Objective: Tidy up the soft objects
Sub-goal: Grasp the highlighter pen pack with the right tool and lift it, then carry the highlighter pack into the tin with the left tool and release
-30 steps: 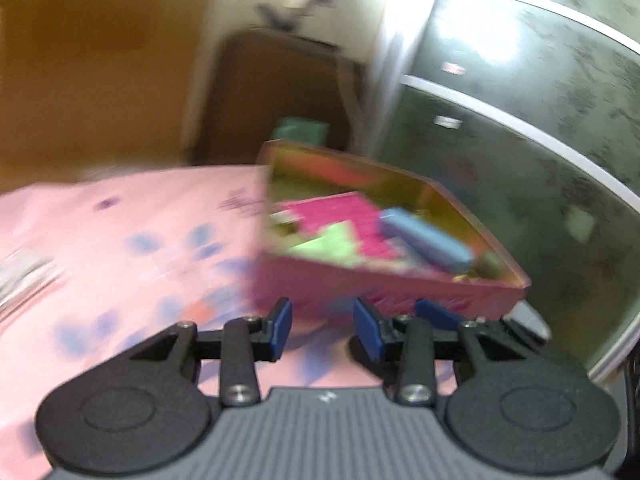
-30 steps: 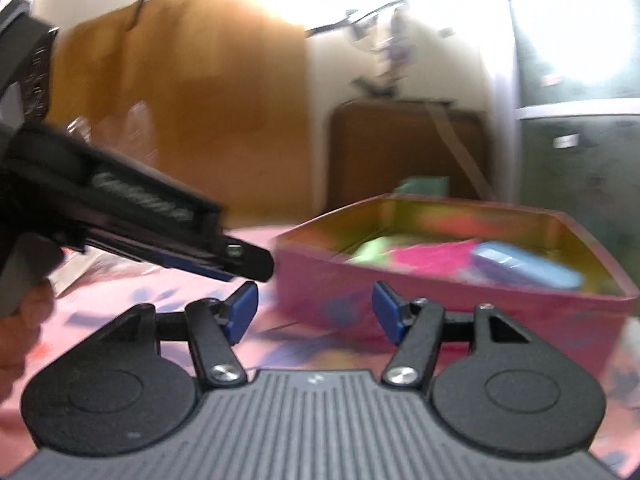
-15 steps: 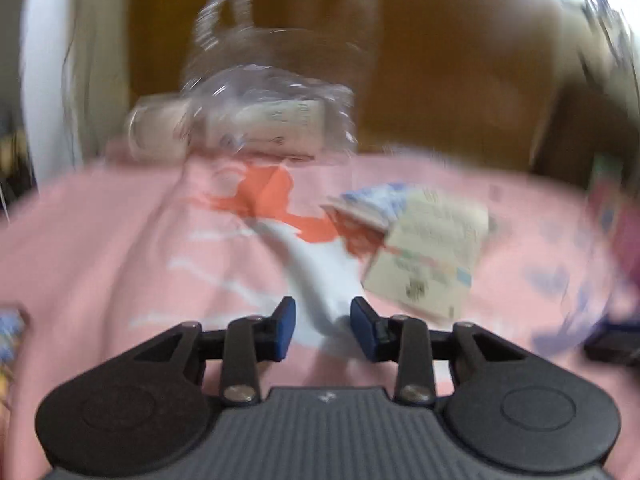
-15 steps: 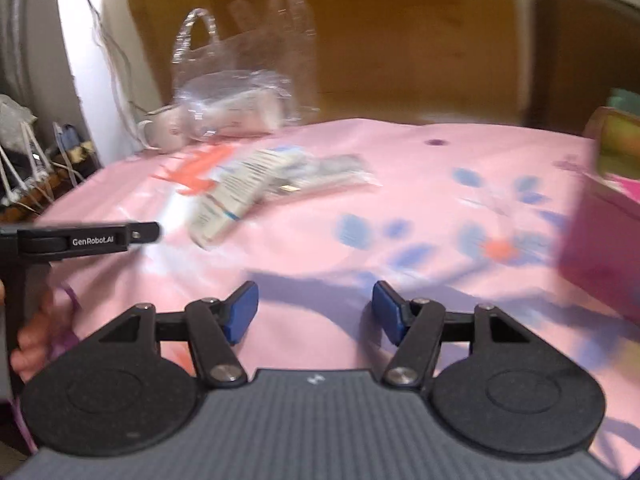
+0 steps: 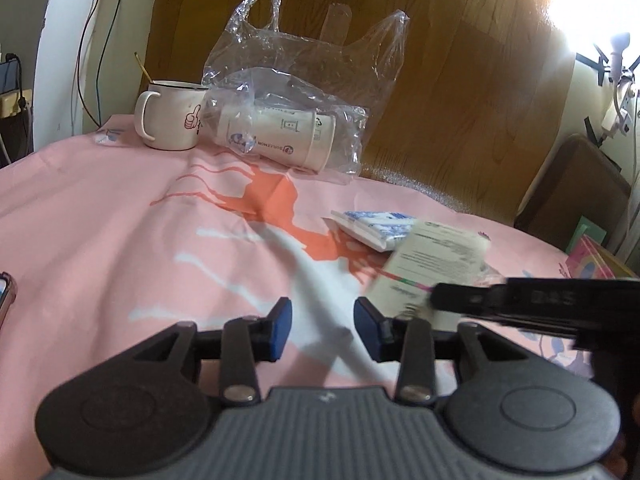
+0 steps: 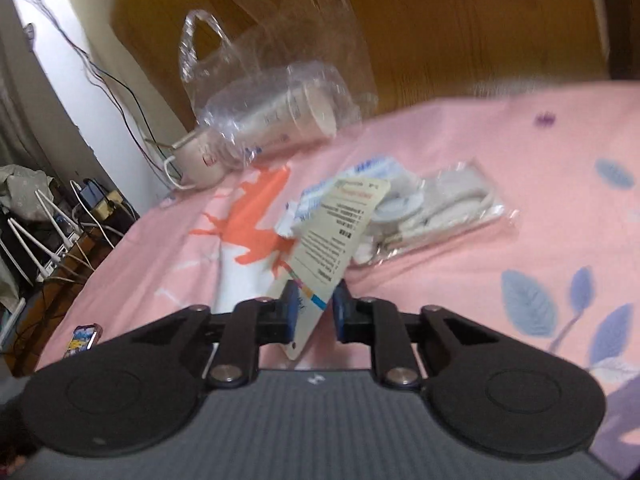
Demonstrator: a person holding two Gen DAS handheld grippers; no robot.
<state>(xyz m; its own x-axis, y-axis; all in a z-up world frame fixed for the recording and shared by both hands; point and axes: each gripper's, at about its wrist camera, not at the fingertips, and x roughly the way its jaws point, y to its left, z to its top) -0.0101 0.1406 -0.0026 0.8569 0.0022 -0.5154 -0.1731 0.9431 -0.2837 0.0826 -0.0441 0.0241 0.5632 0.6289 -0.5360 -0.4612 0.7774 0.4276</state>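
The right tool [image 6: 312,306] is closing on the card label of the clear packet [image 6: 436,208], which is lying on the pink-clothed counter [image 6: 520,152], its long axis trailing away up-right. The left tool [image 5: 322,328], narrow and opening, is gripping nothing; the packet is sitting just to its right, nearer the right hand.

On the pink printed bedsheet [image 5: 100,216] we saw a white handled mug [image 5: 170,120] at the far left, just beside a clear plastic bag [image 5: 304,92] holding paper cups [image 5: 280,140]. Nearer, to the right, a flat packet with a printed card [image 6: 340,224] lay partly over a white tissue pack [image 5: 368,228].
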